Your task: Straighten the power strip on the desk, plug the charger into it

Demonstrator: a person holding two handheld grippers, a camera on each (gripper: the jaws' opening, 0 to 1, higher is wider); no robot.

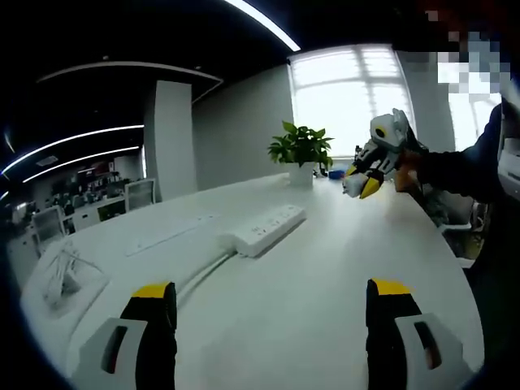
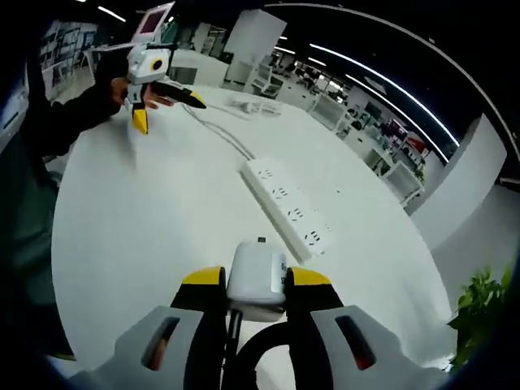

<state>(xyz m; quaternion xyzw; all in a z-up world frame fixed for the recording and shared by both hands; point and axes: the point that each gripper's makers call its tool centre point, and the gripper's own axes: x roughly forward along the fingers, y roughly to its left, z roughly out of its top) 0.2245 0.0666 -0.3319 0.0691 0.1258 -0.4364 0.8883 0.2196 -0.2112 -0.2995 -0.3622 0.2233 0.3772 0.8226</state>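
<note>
Tongs on the right [image 2: 256, 280] are clamping a white charger [image 2: 257, 280] between their yellow-tipped jaws, its dark cable [image 2: 244, 357] curling down beneath them. Just past the charger, the white power strip [image 2: 288, 208] is lying flat on the white surface [image 2: 146, 211], running away at a slant with its sockets facing up. Its cord [image 2: 219, 130] is trailing off toward the far end, where some loose white cabling [image 2: 248, 104] is sitting. Beyond that, the left tongs [image 2: 166, 104] are hovering above the surface with jaws spread, held by a person's hand [image 2: 154, 96].

From the left gripper view, the left tongs [image 1: 272, 305] are standing wide apart with nothing between them, over bare surface [image 1: 325, 268]. Further on, the power strip [image 1: 269, 228] is lying at an angle near the middle, its cord [image 1: 199, 272] curving back toward the near left, where a bundle of white cable [image 1: 61, 272] is resting near the edge. Off to the right and higher up, the right tongs [image 1: 367, 184] are hanging in the air with the charger [image 1: 354, 185] in their grip, a dark sleeve [image 1: 463, 166] behind them. At the far end a potted plant [image 1: 301, 149] is standing before a bright window [image 1: 349, 93].
</note>
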